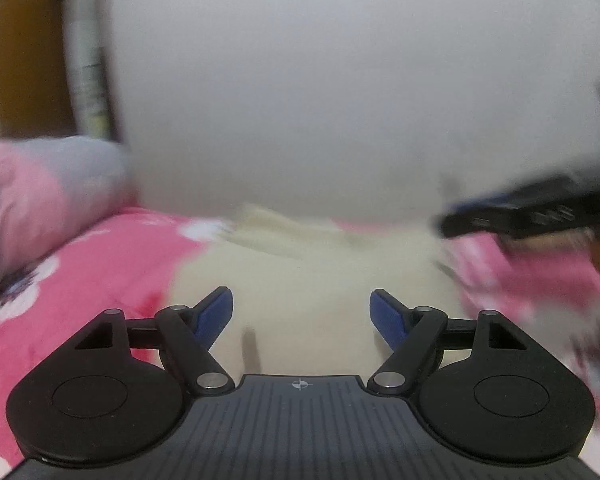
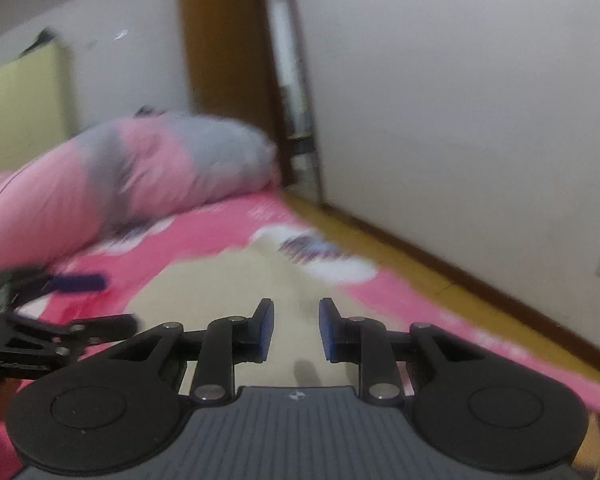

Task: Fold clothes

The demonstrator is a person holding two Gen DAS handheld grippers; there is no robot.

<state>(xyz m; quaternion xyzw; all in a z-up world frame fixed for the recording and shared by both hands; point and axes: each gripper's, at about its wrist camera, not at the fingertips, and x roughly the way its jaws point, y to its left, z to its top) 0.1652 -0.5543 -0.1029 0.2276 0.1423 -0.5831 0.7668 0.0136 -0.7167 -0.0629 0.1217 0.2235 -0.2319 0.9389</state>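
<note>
A cream garment (image 1: 300, 264) lies spread on the pink flowered bed sheet (image 1: 112, 264). My left gripper (image 1: 302, 312) hovers over it, blue pads wide apart and nothing between them. In the right wrist view the same cream garment (image 2: 220, 288) lies under my right gripper (image 2: 296, 328), whose pads stand a narrow gap apart with nothing in the gap. The right gripper (image 1: 450, 220) shows blurred at the right of the left wrist view, low over the garment's far side. The left gripper (image 2: 100, 304) shows at the left of the right wrist view.
A pink and grey pillow or rolled quilt (image 2: 140, 172) lies at the head of the bed. The bed's right edge drops to a wooden floor (image 2: 380, 256) along a white wall (image 2: 460, 120). A brown door (image 2: 220, 80) and a pale yellow cabinet (image 2: 20, 100) stand behind.
</note>
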